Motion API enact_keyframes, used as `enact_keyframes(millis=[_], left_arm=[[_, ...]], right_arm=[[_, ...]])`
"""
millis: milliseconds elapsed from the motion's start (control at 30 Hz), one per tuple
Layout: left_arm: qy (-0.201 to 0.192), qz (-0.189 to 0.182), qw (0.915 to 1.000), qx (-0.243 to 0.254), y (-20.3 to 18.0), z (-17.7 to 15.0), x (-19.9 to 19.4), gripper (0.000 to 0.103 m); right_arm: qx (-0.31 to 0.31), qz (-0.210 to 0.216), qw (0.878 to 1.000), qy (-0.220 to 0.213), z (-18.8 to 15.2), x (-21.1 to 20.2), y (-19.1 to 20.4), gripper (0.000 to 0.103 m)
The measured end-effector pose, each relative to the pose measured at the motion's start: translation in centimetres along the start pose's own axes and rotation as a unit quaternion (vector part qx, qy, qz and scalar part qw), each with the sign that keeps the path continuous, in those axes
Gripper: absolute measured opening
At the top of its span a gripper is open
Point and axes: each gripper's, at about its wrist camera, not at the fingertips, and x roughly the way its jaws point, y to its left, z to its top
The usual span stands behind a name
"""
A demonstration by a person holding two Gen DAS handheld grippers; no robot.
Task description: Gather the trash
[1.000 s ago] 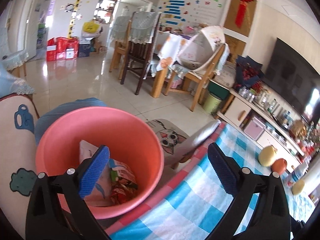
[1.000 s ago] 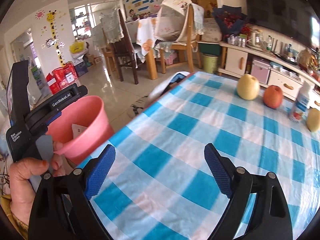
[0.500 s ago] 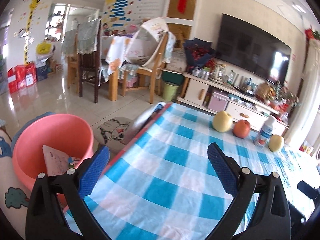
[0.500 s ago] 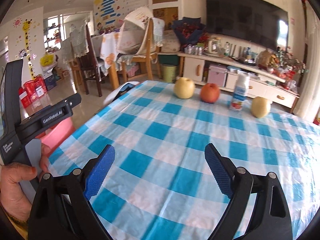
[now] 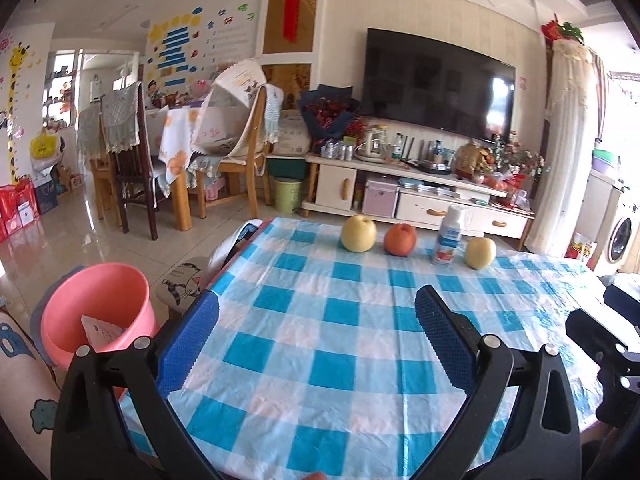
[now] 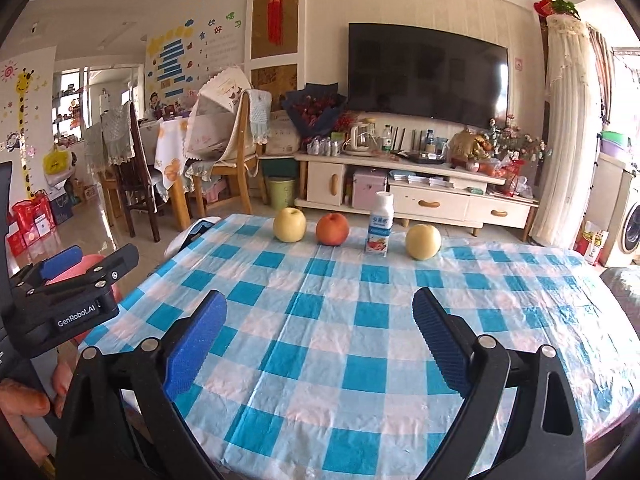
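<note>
Your worktop [image 5: 328, 340] wears a blue-checked cloth; at its far edge, toward 12 o'clock, sit two yellow apples [image 6: 289, 224], a red apple [image 6: 332, 229] and a bottle [image 6: 379, 224]. Both the left gripper [image 5: 316, 336] and the right gripper [image 6: 320, 336] have their fingers released, grasping nothing. The pink bin [image 5: 96, 316] stands on the floor at 9 o'clock, with a wrapper [image 5: 102, 334] inside, half hidden by the rim.

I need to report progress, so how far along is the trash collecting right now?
Done: wrappers already lie in the pink bin beside the table. In hand: nothing; the left tongs and right tongs are open and empty. Left: possibly the small bottle among three fruits; no other litter shows on the cloth.
</note>
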Motion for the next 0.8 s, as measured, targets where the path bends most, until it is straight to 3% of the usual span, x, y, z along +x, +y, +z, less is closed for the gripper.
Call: enact_keyframes(millis=[133, 400, 800], left_arm=[[-0.011, -0.02, 0.9997, 0.002, -1.4, 0.6, -2.7, 0.099], [-0.063, -0.023, 0.9975, 0.018, -3.4, 2.3, -7.7, 0.099], [-0.09, -0.019, 0.9957, 0.011, -3.8, 3.1, -10.7, 0.099]], right_arm=[[-0.001, -0.017, 1.0, -0.018, 0.2, -2.4, -0.8, 0.094], [0.004, -0.045, 0.997, -0.057, 0.7, -6.4, -2.1, 0.094], [0.0, -0.071, 0.993, -0.093, 1.4, -10.0, -2.9, 0.094]])
